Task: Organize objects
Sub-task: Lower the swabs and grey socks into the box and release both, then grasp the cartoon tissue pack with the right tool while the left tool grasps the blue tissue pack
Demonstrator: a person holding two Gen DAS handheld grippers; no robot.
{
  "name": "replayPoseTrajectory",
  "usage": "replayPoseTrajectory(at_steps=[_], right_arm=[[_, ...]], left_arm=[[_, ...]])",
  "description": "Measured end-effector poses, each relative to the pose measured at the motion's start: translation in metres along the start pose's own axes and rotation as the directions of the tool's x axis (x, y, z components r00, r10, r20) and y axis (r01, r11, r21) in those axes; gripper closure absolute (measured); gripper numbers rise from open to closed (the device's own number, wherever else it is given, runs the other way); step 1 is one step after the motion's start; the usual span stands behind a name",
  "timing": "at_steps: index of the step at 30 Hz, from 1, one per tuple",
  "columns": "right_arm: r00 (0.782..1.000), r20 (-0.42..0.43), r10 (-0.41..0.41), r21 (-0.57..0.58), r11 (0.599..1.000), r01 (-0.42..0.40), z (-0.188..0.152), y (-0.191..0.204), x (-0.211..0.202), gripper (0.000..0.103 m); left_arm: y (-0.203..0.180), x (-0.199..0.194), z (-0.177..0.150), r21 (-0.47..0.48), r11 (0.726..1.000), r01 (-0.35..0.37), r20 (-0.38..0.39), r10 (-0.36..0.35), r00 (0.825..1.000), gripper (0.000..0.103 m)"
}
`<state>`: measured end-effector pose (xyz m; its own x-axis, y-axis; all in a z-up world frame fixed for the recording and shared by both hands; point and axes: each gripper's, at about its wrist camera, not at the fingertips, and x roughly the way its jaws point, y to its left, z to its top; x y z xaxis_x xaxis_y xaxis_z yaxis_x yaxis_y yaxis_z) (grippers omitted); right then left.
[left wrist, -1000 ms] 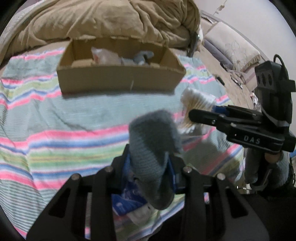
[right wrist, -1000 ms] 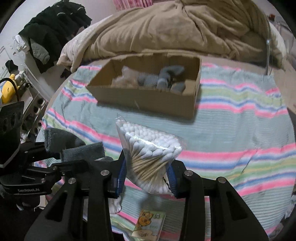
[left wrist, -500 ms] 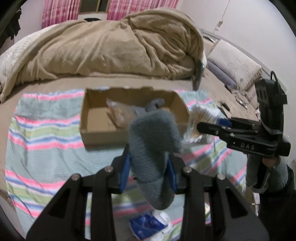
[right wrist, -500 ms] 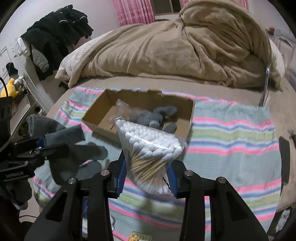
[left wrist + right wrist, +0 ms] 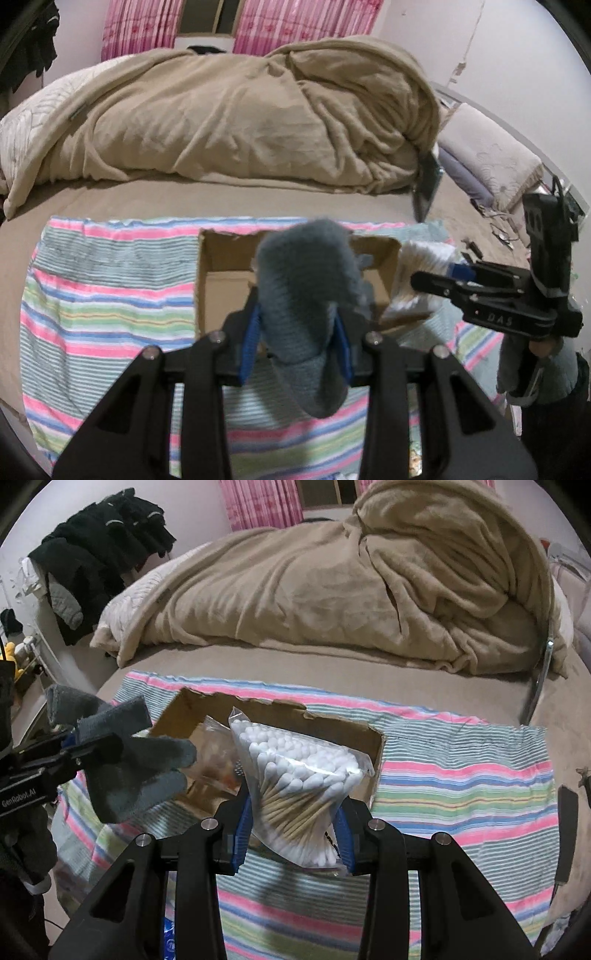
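My left gripper [image 5: 295,332] is shut on a grey glove [image 5: 306,295] and holds it in the air in front of the cardboard box [image 5: 221,273]. From the right wrist view the glove [image 5: 125,760] hangs at the left. My right gripper [image 5: 293,830] is shut on a clear bag of cotton swabs [image 5: 295,775], held above the box's [image 5: 354,731] near side. The same bag [image 5: 417,273] shows beside the box in the left wrist view. A clear bag [image 5: 214,753] lies inside the box.
The box stands on a striped cloth [image 5: 103,295] spread over a bed. A beige blanket [image 5: 240,118] is heaped behind it. Dark clothes [image 5: 103,550] hang at the far left. A blue and white packet [image 5: 170,938] lies on the cloth below my grippers.
Both grippers have risen and drawn back from the box with their loads still held. The box now looks smaller and lower in both views.
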<state>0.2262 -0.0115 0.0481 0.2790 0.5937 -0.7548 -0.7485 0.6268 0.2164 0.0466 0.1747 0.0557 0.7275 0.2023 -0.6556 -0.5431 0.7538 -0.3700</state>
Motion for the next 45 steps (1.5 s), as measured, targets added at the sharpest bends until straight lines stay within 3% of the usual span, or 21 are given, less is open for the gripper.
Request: replayPoseTrajectory(at_steps=[9,12,14,16,18,19,28,33,41,45], right_arm=[[0.998,-0.044,-0.048,0.025,0.998,0.049,0.004,-0.003,0.028,0.061],[0.997,-0.047,-0.064,0.030,0.997,0.065,0.007,-0.003,0.032,0.053],[0.996,-0.038,-0.078,0.037,0.996,0.079,0.008,-0.003,0.031,0.036],[0.996,-0.029,-0.081,0.045,0.996,0.083,0.010,-0.003,0.028,0.032],[0.996,-0.019,-0.089,0.050,0.995,0.089,0.011,-0.001,0.023,0.031],[0.996,-0.016,-0.091,0.051,0.995,0.091,0.011,0.000,0.021,0.028],[0.993,0.006,-0.114,0.069,0.991,0.114,0.003,0.015,-0.008,0.026],[0.993,0.012,-0.119,0.073,0.990,0.118,-0.012,0.027,-0.025,0.025],[0.993,-0.029,-0.117,0.075,0.990,0.118,-0.054,0.047,-0.040,0.025],[0.990,-0.095,-0.105,0.074,0.991,0.112,-0.083,0.056,-0.032,0.025]], left_arm=[[0.017,0.043,-0.002,-0.012,0.999,-0.051,-0.077,0.050,0.996,0.065],[0.019,0.047,-0.003,-0.015,0.998,-0.067,-0.087,0.065,0.994,0.062],[0.018,0.048,-0.003,-0.009,0.997,-0.083,-0.092,0.082,0.992,0.059],[0.017,0.045,-0.003,-0.006,0.996,-0.094,-0.091,0.093,0.991,0.054],[0.015,0.039,-0.004,-0.010,0.995,-0.096,-0.081,0.095,0.992,0.031],[0.015,0.035,-0.004,-0.016,0.995,-0.098,-0.074,0.096,0.993,0.029],[0.000,-0.007,-0.012,-0.002,0.995,-0.103,-0.050,0.103,0.993,0.028],[-0.009,-0.026,-0.027,-0.039,0.992,-0.116,-0.037,0.114,0.993,0.028],[-0.028,-0.033,-0.075,-0.037,0.996,-0.085,-0.108,0.081,0.991,0.028],[-0.031,-0.023,-0.105,-0.110,0.988,-0.105,-0.166,0.086,0.982,0.028]])
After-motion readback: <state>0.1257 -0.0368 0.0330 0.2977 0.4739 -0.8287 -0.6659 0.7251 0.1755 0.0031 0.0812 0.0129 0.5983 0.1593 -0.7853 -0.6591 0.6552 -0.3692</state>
